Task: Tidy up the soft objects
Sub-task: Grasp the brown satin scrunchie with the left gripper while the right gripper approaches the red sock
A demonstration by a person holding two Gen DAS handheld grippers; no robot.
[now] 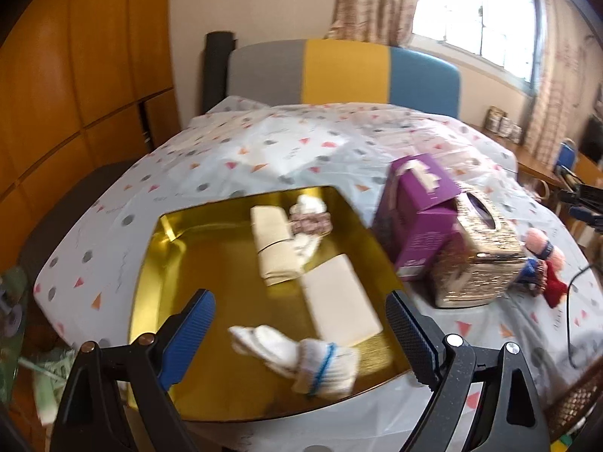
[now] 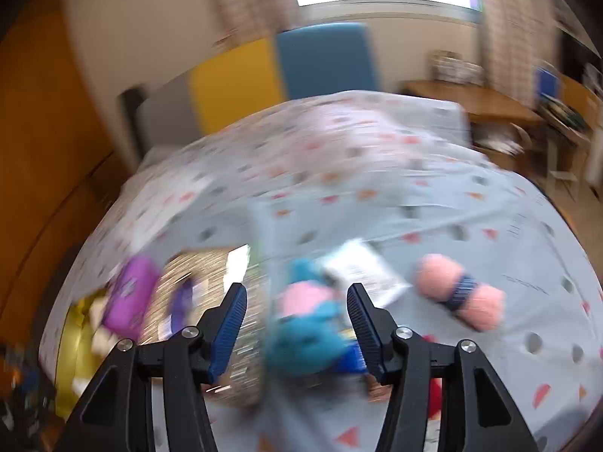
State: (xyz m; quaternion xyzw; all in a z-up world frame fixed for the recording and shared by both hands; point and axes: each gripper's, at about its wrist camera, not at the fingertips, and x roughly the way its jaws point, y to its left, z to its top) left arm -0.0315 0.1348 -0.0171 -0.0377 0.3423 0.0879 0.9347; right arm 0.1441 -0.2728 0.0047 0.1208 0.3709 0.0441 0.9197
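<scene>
A gold tray (image 1: 196, 256) lies on the bed. In it are a rolled white sock bundle with a blue band (image 1: 320, 361), two folded cream cloths (image 1: 339, 305) and another white bundle with a patterned band (image 1: 309, 218). My left gripper (image 1: 301, 335) is open and empty above the tray's near end, with the blue-banded bundle between its fingers. My right gripper (image 2: 297, 320) is open, with a blue and pink plush toy (image 2: 309, 324) lying between its fingers on the bed. A pink yarn skein with a dark band (image 2: 459, 293) lies to the right. The right view is blurred.
A purple box (image 1: 414, 211) and a glittery gold tissue box (image 1: 478, 252) stand right of the tray, with plush toys (image 1: 546, 263) beyond. A white paper (image 2: 361, 267) lies behind the plush. A wooden wardrobe is to the left, a desk to the right.
</scene>
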